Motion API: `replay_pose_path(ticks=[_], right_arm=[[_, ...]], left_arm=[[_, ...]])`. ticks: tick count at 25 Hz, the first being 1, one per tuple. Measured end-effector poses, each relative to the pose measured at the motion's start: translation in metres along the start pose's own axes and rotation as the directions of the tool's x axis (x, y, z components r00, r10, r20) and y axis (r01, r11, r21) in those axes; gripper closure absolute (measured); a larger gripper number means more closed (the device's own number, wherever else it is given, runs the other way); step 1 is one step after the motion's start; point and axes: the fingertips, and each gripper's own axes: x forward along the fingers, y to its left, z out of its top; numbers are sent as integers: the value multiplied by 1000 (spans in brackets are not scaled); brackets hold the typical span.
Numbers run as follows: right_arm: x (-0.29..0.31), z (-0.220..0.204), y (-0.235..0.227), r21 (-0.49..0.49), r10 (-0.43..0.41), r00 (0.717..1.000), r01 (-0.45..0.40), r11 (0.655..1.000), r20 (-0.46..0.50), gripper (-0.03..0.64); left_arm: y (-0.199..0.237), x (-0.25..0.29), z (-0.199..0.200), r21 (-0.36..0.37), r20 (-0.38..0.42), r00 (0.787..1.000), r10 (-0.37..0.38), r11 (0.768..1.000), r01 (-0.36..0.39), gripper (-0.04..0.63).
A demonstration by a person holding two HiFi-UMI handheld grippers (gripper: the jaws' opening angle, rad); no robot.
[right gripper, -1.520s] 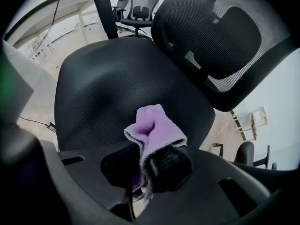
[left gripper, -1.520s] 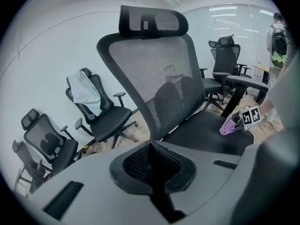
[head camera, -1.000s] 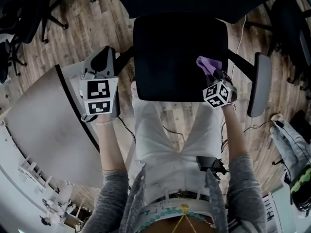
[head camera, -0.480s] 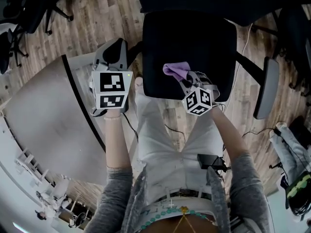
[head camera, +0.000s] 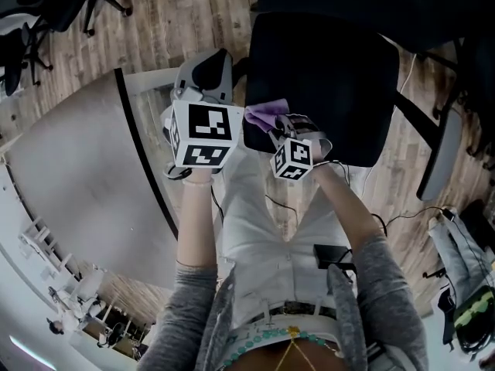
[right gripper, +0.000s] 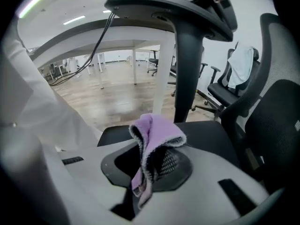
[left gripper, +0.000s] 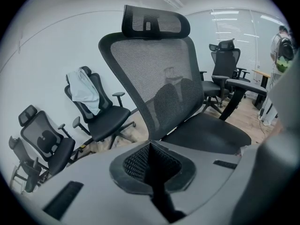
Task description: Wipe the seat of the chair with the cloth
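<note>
right gripper (head camera: 277, 128) clamps the cloth (head camera: 261, 114), pointing left along the seat (head camera: 325, 83) edge; left gripper (left gripper: 151, 170) closed, empty.

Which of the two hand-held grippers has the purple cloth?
The right hand-held gripper, clamped on the purple cloth; the left hand-held gripper is shut on nothing.

A soft, fleecy purple cloth (right gripper: 157, 130) with a fuzzy pale edge is being pinched between dimpled black pads (right gripper: 171, 163) of the right gripper (right gripper: 140, 186), whose shell is being shown as smooth matt grey plastic. On the chair (left gripper: 154, 22), the seat (head camera: 325, 83) is being shown as matt black fabric and the back (left gripper: 154, 78) as open black mesh. Beneath the chair, a floor (head camera: 178, 22) of grained wood planks is being shown; beside the chair, a table (head camera: 77, 176) is being shown smooth and matt grey.
</note>
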Motion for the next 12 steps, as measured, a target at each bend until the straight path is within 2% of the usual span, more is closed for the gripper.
replay_pose_path(ticks=[7, 12], right_arm=[[36, -10, 12, -22, 45, 994, -48, 999, -101, 569], [47, -12, 14, -36, 24, 992, -29, 999, -127, 569]], left_arm=[[1, -2, -1, 1, 1, 1000, 0, 1000, 0, 598], [3, 0, -3, 2, 2, 1000, -3, 1000, 3, 598]])
